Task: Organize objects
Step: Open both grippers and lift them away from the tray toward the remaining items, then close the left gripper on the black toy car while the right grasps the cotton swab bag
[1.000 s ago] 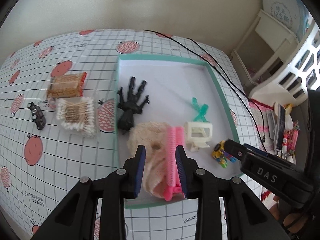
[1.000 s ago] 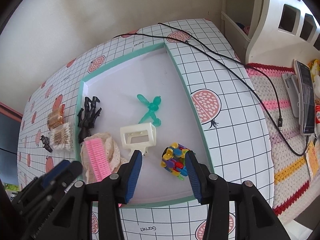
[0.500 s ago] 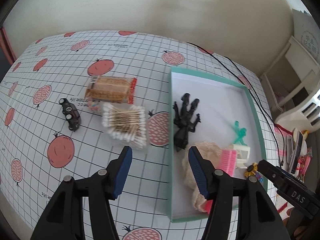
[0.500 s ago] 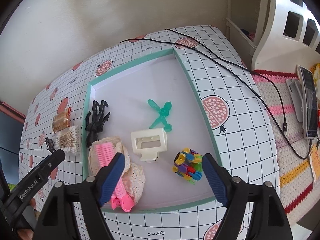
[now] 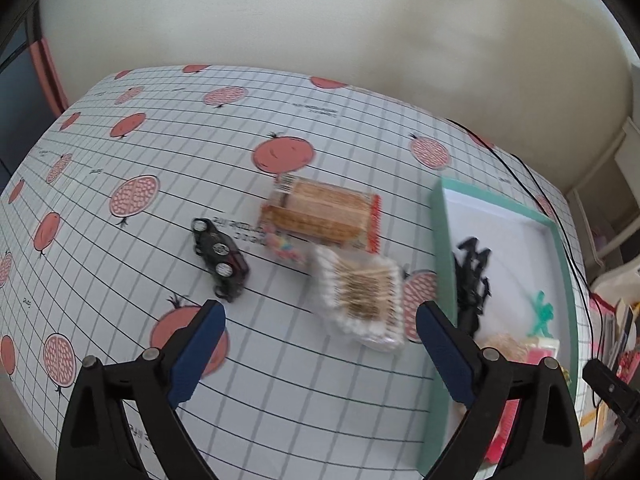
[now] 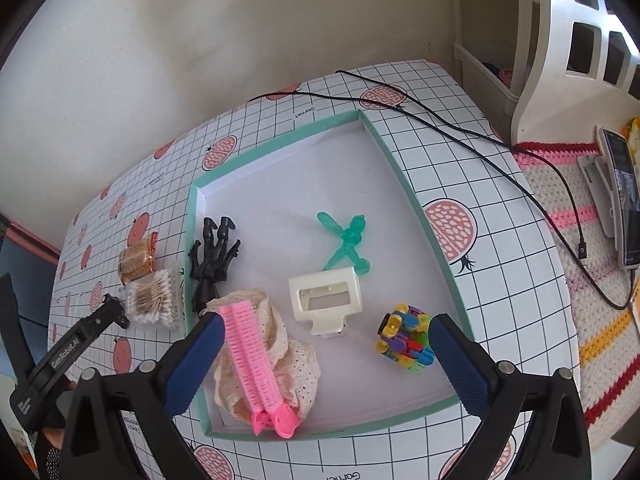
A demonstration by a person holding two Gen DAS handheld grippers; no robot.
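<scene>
A green-rimmed white tray (image 6: 392, 152) (image 5: 440, 264) holds a black toy hand (image 6: 214, 258), a teal balloon dog (image 6: 346, 242), a white clip (image 6: 326, 300), a multicoloured block toy (image 6: 406, 338) and a pink hair clip (image 6: 254, 360) on a lace cloth (image 6: 292, 360). Left of the tray lie a cotton swab pack (image 5: 360, 298), a biscuit pack (image 5: 320, 216), a small candy (image 5: 282, 246) and a black toy car (image 5: 220, 258). My left gripper (image 5: 320, 354) is open above the tablecloth, in front of the swabs. My right gripper (image 6: 326, 364) is open over the tray's near part, holding nothing.
A black cable (image 6: 480, 140) runs across the pomegranate-print tablecloth (image 5: 120, 160) to the right of the tray. A phone (image 6: 622, 196) lies on a crocheted mat (image 6: 600, 320) beyond the table's right edge. White furniture (image 6: 568, 40) stands at the back right.
My left gripper let go of the pink hair clip in the tray, opened wide and swung left over the swabs and car. My right gripper opened and drew back from the block toy.
</scene>
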